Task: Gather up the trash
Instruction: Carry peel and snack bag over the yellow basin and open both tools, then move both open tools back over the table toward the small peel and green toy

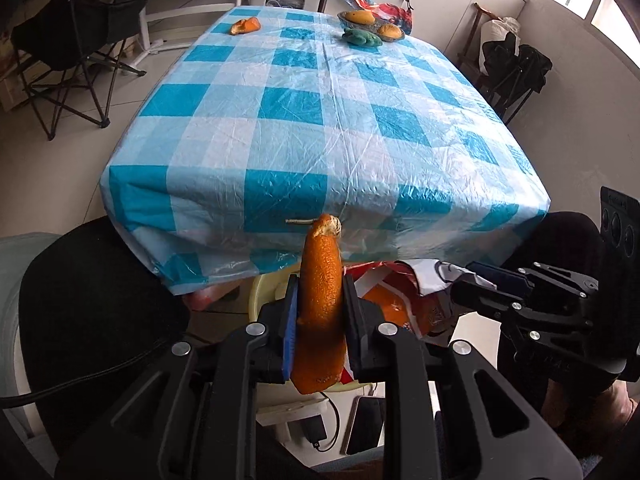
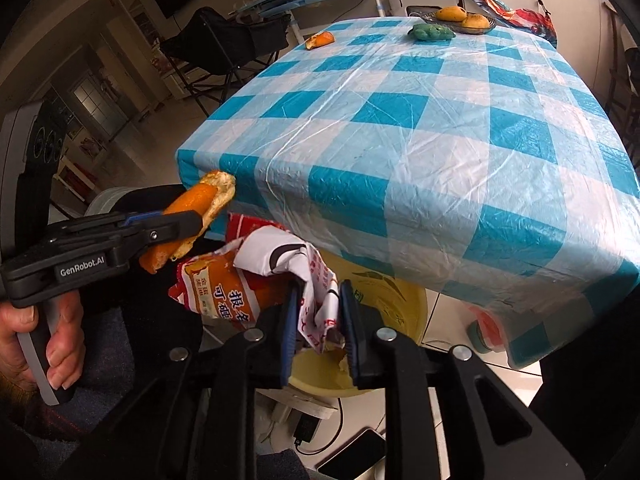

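The left claw (image 1: 320, 316) is clamped on a long curled strip of orange peel (image 1: 320, 300), held below the desk's (image 1: 320, 120) near edge over the yellow plastic bucket (image 2: 404, 312). The right claw (image 2: 318, 320), jaws part-open, has a crumpled orange-and-white snack wrapper (image 2: 256, 284) between them; whether they grip it is unclear. Both are light; the peel bends, the slick foil crumples, so pinch mid-body

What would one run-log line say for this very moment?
left tongs: clamped on orange peel | right tongs: snack wrapper between pads, grip unclear | both above yellow bin | one peel piece left on table
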`<state>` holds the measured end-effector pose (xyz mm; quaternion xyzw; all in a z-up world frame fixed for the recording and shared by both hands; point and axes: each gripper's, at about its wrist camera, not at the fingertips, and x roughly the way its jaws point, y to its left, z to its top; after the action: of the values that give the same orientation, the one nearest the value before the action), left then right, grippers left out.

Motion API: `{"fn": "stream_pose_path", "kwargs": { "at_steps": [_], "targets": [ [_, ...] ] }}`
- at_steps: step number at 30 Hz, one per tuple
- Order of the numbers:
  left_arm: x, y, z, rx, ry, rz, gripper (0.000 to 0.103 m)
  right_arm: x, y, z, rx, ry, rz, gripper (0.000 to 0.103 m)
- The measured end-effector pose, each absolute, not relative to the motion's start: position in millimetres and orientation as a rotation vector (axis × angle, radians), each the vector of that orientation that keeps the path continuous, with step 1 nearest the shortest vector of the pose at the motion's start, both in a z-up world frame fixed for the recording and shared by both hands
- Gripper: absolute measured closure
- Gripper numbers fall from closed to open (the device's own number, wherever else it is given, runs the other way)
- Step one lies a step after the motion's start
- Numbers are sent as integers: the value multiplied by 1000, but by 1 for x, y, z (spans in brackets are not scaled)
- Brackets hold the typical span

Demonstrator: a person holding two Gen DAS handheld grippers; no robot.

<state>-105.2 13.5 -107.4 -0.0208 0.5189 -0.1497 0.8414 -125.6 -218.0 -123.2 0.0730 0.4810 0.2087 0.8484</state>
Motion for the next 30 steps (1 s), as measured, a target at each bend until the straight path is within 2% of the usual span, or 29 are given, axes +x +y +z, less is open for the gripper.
{"fn": "stream_pose_path", "kwargs": {
  "at_steps": [3, 4, 5, 7, 13, 19, 30],
  "targets": [
    [-109, 11, -110, -29, 1104, -317, 76, -130, -225, -120, 180, 988, 422, 61],
    [-110, 12, -109, -34, 1099, -314, 68, -131, -228, -119, 189, 976, 418, 56],
    [-111, 13, -106, -36, 1087, -307, 64, -135, -229, -117, 200, 960, 417, 55],
    [-113, 16, -98, -40, 1051, -289, 48, -139, -233, -114, 223, 935, 414, 51],
    [-121, 22, -74, -20, 915, -205, 22, -145, -240, -109, 277, 884, 387, 45],
    [-127, 25, -52, 11, 810, -143, 14, -148, -244, -105, 294, 856, 364, 39],
    [-124, 21, -42, 50, 750, -110, 10, -150, -245, -105, 295, 855, 356, 38]
  ]
}}
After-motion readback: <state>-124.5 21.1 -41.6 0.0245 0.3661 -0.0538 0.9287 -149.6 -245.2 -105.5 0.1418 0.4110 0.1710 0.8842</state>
